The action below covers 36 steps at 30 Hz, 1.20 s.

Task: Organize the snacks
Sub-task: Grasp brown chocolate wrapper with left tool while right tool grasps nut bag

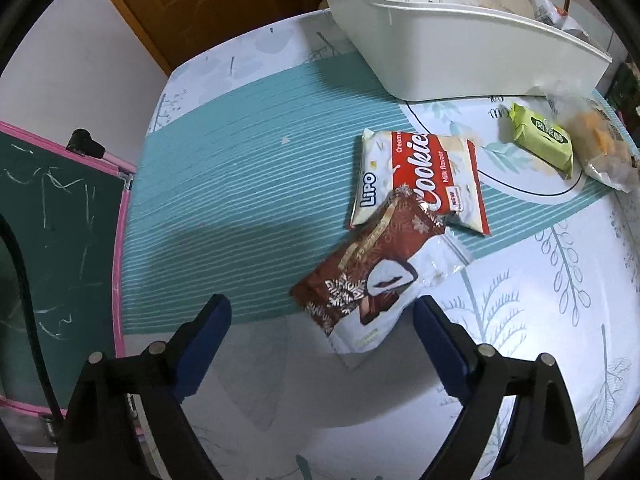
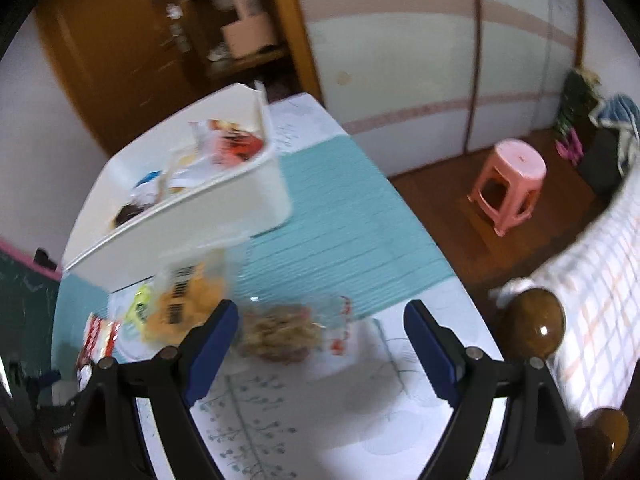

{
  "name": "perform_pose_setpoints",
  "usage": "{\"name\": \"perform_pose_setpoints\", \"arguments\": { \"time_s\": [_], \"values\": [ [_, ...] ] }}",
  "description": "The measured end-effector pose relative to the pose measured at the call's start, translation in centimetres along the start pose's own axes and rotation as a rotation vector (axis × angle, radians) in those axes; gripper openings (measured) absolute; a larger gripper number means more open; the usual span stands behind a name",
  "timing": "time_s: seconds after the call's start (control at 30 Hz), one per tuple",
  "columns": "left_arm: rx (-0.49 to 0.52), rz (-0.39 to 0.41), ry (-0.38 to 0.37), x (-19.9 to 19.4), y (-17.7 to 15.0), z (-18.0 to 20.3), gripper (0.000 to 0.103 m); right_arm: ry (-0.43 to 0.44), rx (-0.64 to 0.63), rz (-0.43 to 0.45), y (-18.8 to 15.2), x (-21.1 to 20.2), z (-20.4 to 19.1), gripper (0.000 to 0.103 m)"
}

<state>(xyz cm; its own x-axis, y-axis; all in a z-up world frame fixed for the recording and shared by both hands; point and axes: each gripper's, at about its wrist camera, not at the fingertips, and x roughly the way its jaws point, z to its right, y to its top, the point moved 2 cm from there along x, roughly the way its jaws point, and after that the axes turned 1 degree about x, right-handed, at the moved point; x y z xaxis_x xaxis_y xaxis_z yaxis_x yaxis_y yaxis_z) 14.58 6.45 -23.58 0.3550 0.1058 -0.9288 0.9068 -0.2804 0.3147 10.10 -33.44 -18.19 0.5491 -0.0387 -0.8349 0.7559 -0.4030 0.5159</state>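
Wooden cupboards and pale sliding doors back the scene; your work surface is a table (image 1: pixel 248 184) under a cloth printed with teal stripes and leaf drawings. A green chalkboard (image 1: pixel 60 232) with a pink frame stands off its left edge.

Your left gripper (image 1: pixel 322 314) points steeply down at the table with its blue-padded jaws spread wide. A brown snack packet (image 1: pixel 372 264) with a white end lies on the cloth, its near end reaching between the two fingertips; neither pad touches it. Its far corner overlaps a red-and-white cookie packet (image 1: pixel 420 176) lying flat just beyond. Further right lie a small green packet (image 1: pixel 544 140) and, touching it, a clear bag of orange snacks (image 1: pixel 600 152).

A white bin (image 1: pixel 460 52) stands at the far side of the table. Several wrappers are inside it, seen plainly from the right wrist view, though blur keeps you from telling them apart.

Your right gripper (image 2: pixel 320 320) also has its jaws held apart, with nothing between the pads. A clear bag of brown snacks (image 2: pixel 280 332) lies on the cloth just beyond the left fingertip, not gripped. Behind it sits the clear bag of orange snacks with a barcode label, close against the wall of the white bin. This view is smeared throughout.

A pink stool (image 2: pixel 508 184) stands on the wooden floor to the right, well apart from the table.
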Motion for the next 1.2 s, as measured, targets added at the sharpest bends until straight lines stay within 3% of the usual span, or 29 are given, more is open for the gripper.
{"name": "perform_pose_setpoints", "arguments": {
  "time_s": [0.2,0.3,0.57,0.6,0.63,0.67,0.7,0.8,1.0,1.2],
  "values": [
    [-0.024,-0.008,-0.069,0.1,0.4,0.0,0.073,0.061,0.106,-0.128,-1.2,2.8,-0.2,0.085],
    [-0.036,-0.006,-0.082,0.1,0.5,0.1,0.069,0.005,0.044,-0.128,-1.5,3.6,-1.8,0.082],
    [-0.050,-0.003,-0.083,0.0,0.4,0.2,0.068,-0.009,-0.018,-0.103,-2.2,4.7,-3.6,0.070],
    [-0.052,-0.003,-0.084,0.0,0.3,0.2,0.067,-0.002,-0.020,-0.097,-2.2,4.6,-3.5,0.067],
    [-0.053,-0.002,-0.089,0.0,0.4,0.2,0.065,0.002,-0.026,-0.094,-2.2,4.7,-3.6,0.059],
    [-0.053,-0.002,-0.105,-0.1,0.4,0.2,0.058,0.005,-0.037,-0.089,-2.3,4.6,-3.7,0.052],
    [-0.054,-0.002,-0.124,-0.1,0.3,0.2,0.048,0.006,-0.047,-0.090,-2.4,4.5,-3.8,0.052],
    [-0.047,0.005,-0.144,-0.4,0.2,0.7,0.032,0.003,-0.074,-0.084,-2.6,4.3,-4.4,0.050],
    [-0.090,0.020,-0.147,-1.1,-0.6,0.8,0.012,0.010,-0.067,-0.080,-3.4,3.0,-4.5,0.050],
    [-0.209,0.018,-0.230,-2.3,-1.7,-0.8,0.008,0.020,-0.070,-0.033,-3.6,0.6,-4.7,0.050]
  ]
}}
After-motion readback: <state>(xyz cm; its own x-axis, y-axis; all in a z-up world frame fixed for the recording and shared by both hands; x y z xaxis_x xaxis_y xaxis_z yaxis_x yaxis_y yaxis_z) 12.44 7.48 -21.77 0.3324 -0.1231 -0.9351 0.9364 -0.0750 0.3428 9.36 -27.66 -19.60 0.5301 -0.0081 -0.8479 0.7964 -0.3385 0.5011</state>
